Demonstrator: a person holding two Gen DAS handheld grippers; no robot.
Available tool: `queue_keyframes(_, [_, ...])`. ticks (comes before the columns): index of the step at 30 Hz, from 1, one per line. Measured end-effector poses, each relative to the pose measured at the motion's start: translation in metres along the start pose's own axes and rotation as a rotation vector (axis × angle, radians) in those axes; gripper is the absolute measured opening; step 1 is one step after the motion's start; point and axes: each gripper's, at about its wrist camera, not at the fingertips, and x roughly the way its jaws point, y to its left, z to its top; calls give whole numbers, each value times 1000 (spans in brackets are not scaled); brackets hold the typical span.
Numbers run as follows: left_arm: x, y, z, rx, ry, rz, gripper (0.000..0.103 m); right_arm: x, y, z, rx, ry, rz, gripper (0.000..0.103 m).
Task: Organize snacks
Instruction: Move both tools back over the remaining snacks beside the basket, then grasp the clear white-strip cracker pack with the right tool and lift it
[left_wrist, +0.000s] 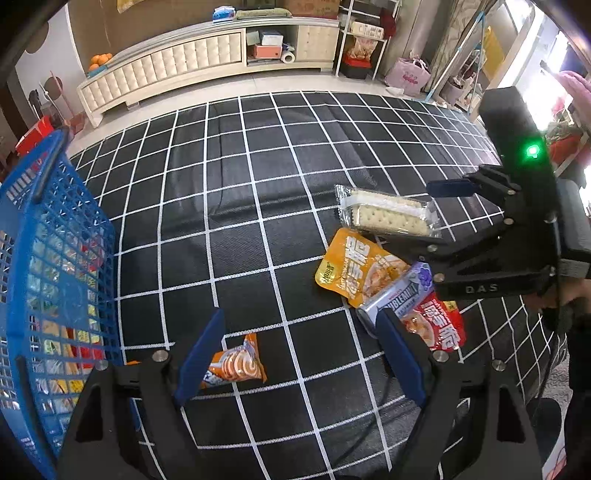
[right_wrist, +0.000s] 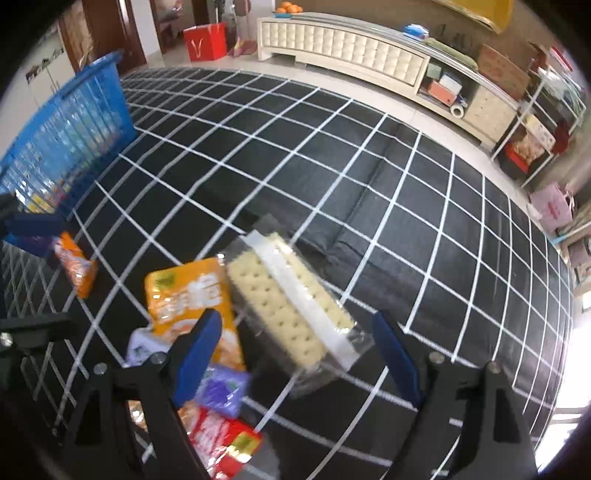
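Note:
A clear cracker pack lies on the black grid cloth. Beside it lie a yellow pouch, a purple gum pack and a red pouch. A small orange snack bag lies apart, close to my left gripper, which is open and empty. My right gripper is open with its jaws either side of the cracker pack's near end. A blue basket holding several snacks stands at the left.
The grid cloth covers the work surface. Beyond it are a white low cabinet with oranges on top, a wire rack, a pink bag and a red bag on the floor.

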Motion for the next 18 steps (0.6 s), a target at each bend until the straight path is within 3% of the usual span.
queue_keyframes(5, [9, 5, 0, -14, 16, -10, 82, 12, -1, 2, -39, 0, 41, 86])
queue_keyframes(6, [9, 6, -1, -19, 24, -17, 82, 14, 1, 2, -56, 4, 35, 84])
queue_keyframes(8, [8, 6, -3, -19, 21, -17, 82, 15, 5, -1, -84, -3, 38, 67])
queue_keyframes(11, [0, 5, -6, -7, 9, -19, 82, 11, 6, -4, -76, -12, 64, 58])
queue_keyframes(18, [-23, 6, -11, 16, -20, -25, 82, -15, 19, -19, -31, -65, 55, 53])
